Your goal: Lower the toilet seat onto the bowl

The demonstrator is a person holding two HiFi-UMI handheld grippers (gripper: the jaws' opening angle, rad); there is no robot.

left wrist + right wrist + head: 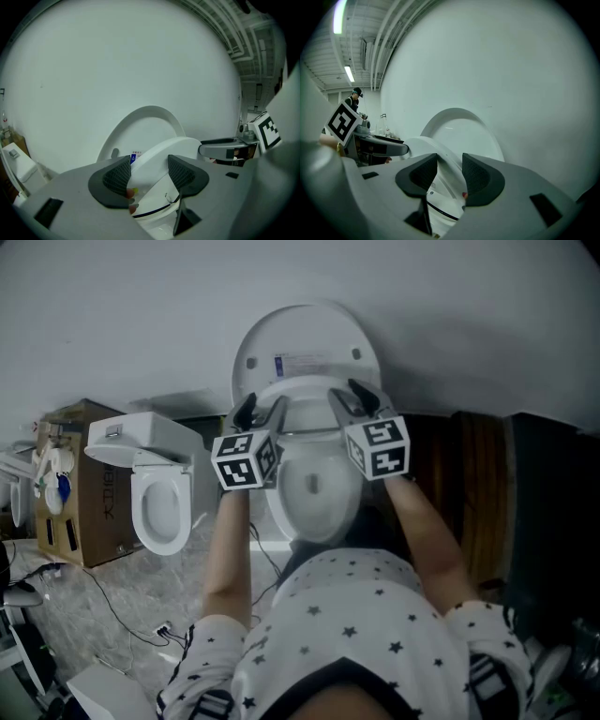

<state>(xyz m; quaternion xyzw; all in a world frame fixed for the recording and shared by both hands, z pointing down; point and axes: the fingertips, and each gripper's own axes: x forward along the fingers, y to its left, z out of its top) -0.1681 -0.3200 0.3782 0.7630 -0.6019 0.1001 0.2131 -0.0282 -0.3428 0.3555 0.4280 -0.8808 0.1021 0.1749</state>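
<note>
The white toilet stands against the wall with its lid (305, 338) upright. The toilet seat (309, 395) is tilted partway between the lid and the bowl (319, 493). My left gripper (262, 411) grips the seat's left side and my right gripper (356, 396) its right side. In the left gripper view the seat rim (159, 152) fills the gap between the dark pads of that gripper (149, 172). The right gripper view shows the rim (449, 164) running between the pads of that gripper (450, 171), with the lid (464, 131) behind it.
A second white toilet (155, 488) stands to the left, beside a cardboard box (80, 493). Cables (122, 615) trail over the floor at lower left. Dark wooden panels (478, 484) stand to the right of the bowl. The person's starred shirt (356, 615) fills the bottom of the head view.
</note>
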